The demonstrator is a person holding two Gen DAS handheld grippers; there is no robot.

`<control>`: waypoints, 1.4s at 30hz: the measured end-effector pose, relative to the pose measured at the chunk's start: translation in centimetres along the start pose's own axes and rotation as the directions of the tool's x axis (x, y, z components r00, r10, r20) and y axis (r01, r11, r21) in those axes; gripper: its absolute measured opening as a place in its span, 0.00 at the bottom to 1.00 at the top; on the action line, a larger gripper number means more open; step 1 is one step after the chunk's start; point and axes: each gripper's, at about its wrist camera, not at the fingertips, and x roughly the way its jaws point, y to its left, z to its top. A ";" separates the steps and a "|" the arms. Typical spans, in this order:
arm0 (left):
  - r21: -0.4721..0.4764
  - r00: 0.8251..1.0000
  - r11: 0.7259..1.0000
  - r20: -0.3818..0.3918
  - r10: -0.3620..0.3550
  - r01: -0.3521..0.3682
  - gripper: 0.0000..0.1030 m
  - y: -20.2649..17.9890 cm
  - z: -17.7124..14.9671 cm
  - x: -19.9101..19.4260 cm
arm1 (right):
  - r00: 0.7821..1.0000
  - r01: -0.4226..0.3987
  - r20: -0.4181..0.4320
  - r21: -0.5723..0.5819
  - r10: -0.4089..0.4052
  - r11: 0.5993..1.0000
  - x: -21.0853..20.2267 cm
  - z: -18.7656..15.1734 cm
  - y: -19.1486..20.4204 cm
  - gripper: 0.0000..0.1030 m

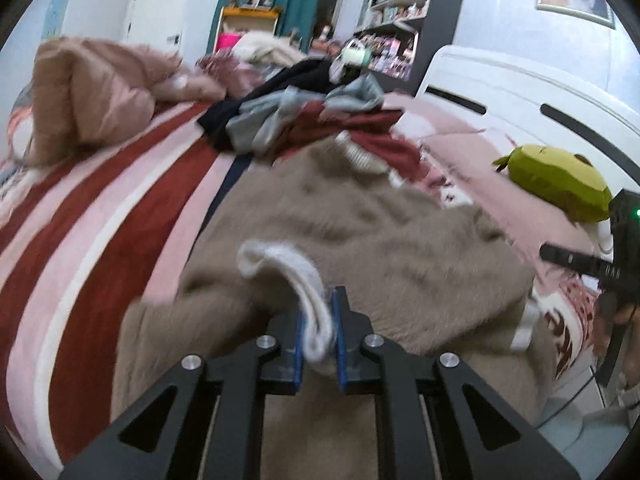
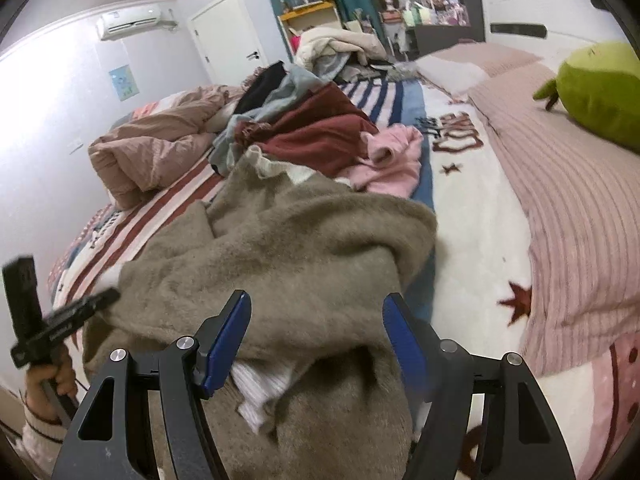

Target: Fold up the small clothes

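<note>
A fuzzy tan sweater [image 1: 360,216] with white ribbed trim lies bunched on the bed; it also shows in the right wrist view [image 2: 304,240]. My left gripper [image 1: 319,332] is shut on the sweater's white ribbed cuff [image 1: 296,276], which loops up between the blue pads. My right gripper [image 2: 316,344] is open, its jaws spread over a fold of the sweater near a white ribbed edge [image 2: 260,388]. The left gripper's body [image 2: 48,320] shows at the left of the right wrist view.
A pile of clothes [image 2: 304,124], dark red, grey, black and pink, lies behind the sweater on the striped bedspread [image 1: 92,216]. A pink duvet [image 2: 160,144] lies at left, a green plush toy [image 2: 600,88] and a headboard [image 1: 520,92] at right.
</note>
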 end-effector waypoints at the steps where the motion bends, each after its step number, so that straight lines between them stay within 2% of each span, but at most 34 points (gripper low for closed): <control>1: -0.001 1.000 1.000 -0.009 0.008 -0.008 0.09 0.2 -0.6 -0.1 | 1.000 0.008 -0.003 0.007 -0.008 1.000 -0.1 -0.2 -0.2 0.63; 5: -0.036 0.999 0.999 -0.033 0.024 -0.025 0.10 2.1 -2.2 -0.8 | 0.999 0.046 -0.003 0.017 -0.046 0.999 -1.1 -1.0 -0.7 0.63; 6: -0.045 0.999 0.999 -0.026 0.025 -0.026 0.22 2.4 -2.3 -1.1 | 0.999 0.047 -0.008 0.019 -0.047 0.999 -1.6 -1.4 -1.0 0.64; 7: -0.050 1.000 0.998 -0.012 0.025 -0.026 0.45 3.0 -2.4 -1.7 | 0.999 0.041 -0.016 0.021 -0.041 0.999 -1.8 -1.7 -1.1 0.65; 9: -0.042 0.999 0.999 0.046 0.027 -0.025 0.69 4.3 -2.4 -3.5 | 0.998 0.017 -0.054 0.026 -0.016 1.000 -2.3 -2.7 -1.5 0.71; 12: -0.021 0.999 1.000 0.028 0.020 -0.019 0.75 6.1 -1.8 -4.4 | 0.992 0.000 -0.128 0.045 0.005 0.999 -2.3 -4.5 -2.4 0.72; 13: -0.020 1.000 1.000 0.016 0.015 -0.014 0.80 6.5 -1.7 -4.5 | 0.988 -0.010 -0.153 0.053 0.018 0.999 -2.1 -4.9 -2.6 0.72; 15: -0.027 0.999 0.999 -0.024 -0.020 0.020 0.81 7.7 -2.0 -4.2 | 0.972 -0.046 -0.228 0.069 0.061 0.997 -1.4 -6.4 -3.0 0.72; 17: -0.055 0.997 0.998 -0.062 -0.044 0.040 0.81 8.7 -2.7 -3.4 | 0.958 -0.079 -0.274 0.036 0.086 0.996 -1.1 -7.7 -2.5 0.72; 20: -0.076 0.995 0.996 -0.088 -0.055 0.048 0.80 9.2 -4.0 -2.5 | 0.943 -0.089 -0.320 0.011 0.088 0.996 -0.9 -8.8 -1.9 0.72; 22: -0.093 0.992 0.995 -0.110 -0.057 0.046 0.77 9.3 -4.9 -1.8 | 0.931 -0.085 -0.356 -0.015 0.074 0.996 -0.7 -9.8 -1.7 0.73; 25: -0.088 0.989 0.994 -0.131 -0.074 0.063 0.67 8.9 -5.5 -1.0 | 0.927 -0.087 -0.369 -0.038 0.067 0.995 -0.8 -10.2 -1.2 0.69; 26: -0.076 0.989 0.995 -0.134 -0.067 0.057 0.64 8.7 -5.5 -0.9 | 0.925 -0.099 -0.371 -0.039 0.078 0.994 -0.8 -10.2 -1.1 0.58; 27: -0.059 0.988 0.996 -0.140 -0.068 0.060 0.52 8.2 -5.4 -0.7 | 0.924 -0.102 -0.375 -0.057 0.074 0.993 -0.7 -10.2 -0.7 0.40; 28: -0.055 0.986 0.996 -0.146 -0.082 0.075 0.37 8.0 -5.4 -0.6 | 0.925 -0.102 -0.375 -0.073 0.067 0.992 -0.6 -10.3 -0.5 0.29; 29: -0.057 0.982 0.993 -0.154 -0.111 0.103 0.33 7.7 -5.2 -0.4 | 0.925 -0.110 -0.375 -0.092 0.068 0.990 -0.5 -10.2 -0.2 0.14; 30: -0.057 0.980 0.992 -0.158 -0.124 0.117 0.27 7.4 -5.1 -0.2 | 0.924 -0.133 -0.373 -0.107 0.084 0.985 -0.5 -10.2 0.3 0.13; 31: -0.054 0.978 0.990 -0.160 -0.136 0.129 0.14 7.1 -4.9 -0.1 | 0.925 -0.143 -0.369 -0.116 0.091 0.983 -0.6 -10.1 0.6 0.12; 34: -0.058 0.974 0.982 -0.132 -0.183 0.177 0.11 6.2 -4.1 -0.9 | 0.944 -0.166 -0.311 -0.155 0.112 0.974 -1.6 -9.3 2.0 0.10; 37: -0.050 0.970 0.971 -0.061 -0.236 0.233 0.10 5.0 -2.8 -3.3 | 0.963 -0.216 -0.191 -0.131 0.189 0.968 -3.9 -7.7 2.9 0.09; 39: -0.047 0.964 0.963 -0.007 -0.264 0.264 0.09 4.4 -1.7 -5.3 | 0.965 -0.254 -0.094 -0.119 0.243 0.960 -5.8 -6.3 3.5 0.09; 40: -0.041 0.963 0.963 0.014 -0.268 0.268 0.05 4.2 -1.4 -6.1 | 0.965 -0.260 -0.074 -0.121 0.253 0.958 -6.1 -6.0 3.8 0.09; 42: -0.028 0.961 0.962 0.063 -0.270 0.272 0.03 3.7 -0.5 -7.8 | 0.963 -0.270 -0.027 -0.125 0.269 0.955 -7.0 -5.0 4.8 0.08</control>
